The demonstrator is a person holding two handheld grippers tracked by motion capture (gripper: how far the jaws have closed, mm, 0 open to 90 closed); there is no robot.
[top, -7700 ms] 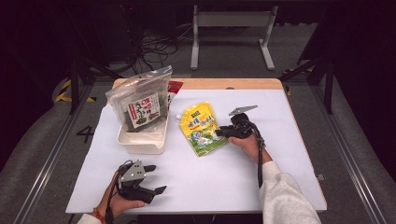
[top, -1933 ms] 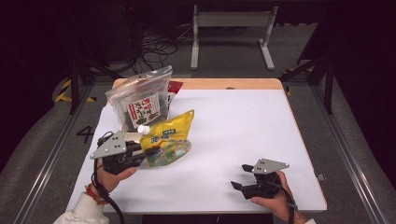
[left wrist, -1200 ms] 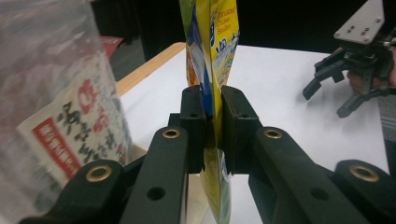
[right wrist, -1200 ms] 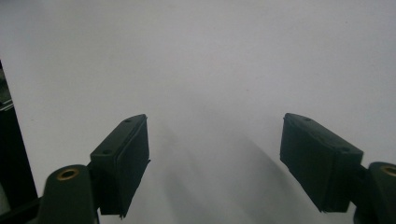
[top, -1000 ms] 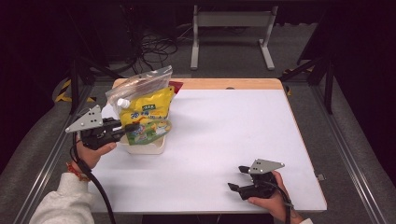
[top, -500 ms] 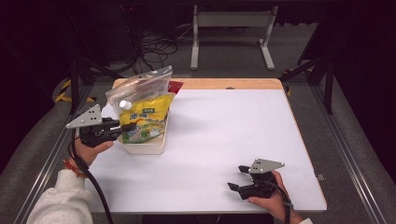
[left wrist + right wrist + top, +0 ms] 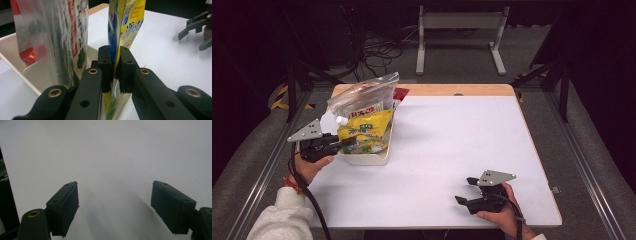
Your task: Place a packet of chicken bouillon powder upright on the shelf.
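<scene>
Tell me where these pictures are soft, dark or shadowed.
High view: table evenly lit, surroundings dark. Left gripper view: the yellow pouch print readable, the clear bag hazy, the right gripper soft. Right gripper view: pads slightly soft, a faint grey shadow between them.

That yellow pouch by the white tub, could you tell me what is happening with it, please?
A person is putting the yellow pouch into the white tub at the table's left. The left tongs are clamped on the pouch's edge, holding it upright beside a clear bag already standing in the tub. The pouch is not yet released. The right tongs rest open near the front edge of the white table, holding nothing.
</scene>
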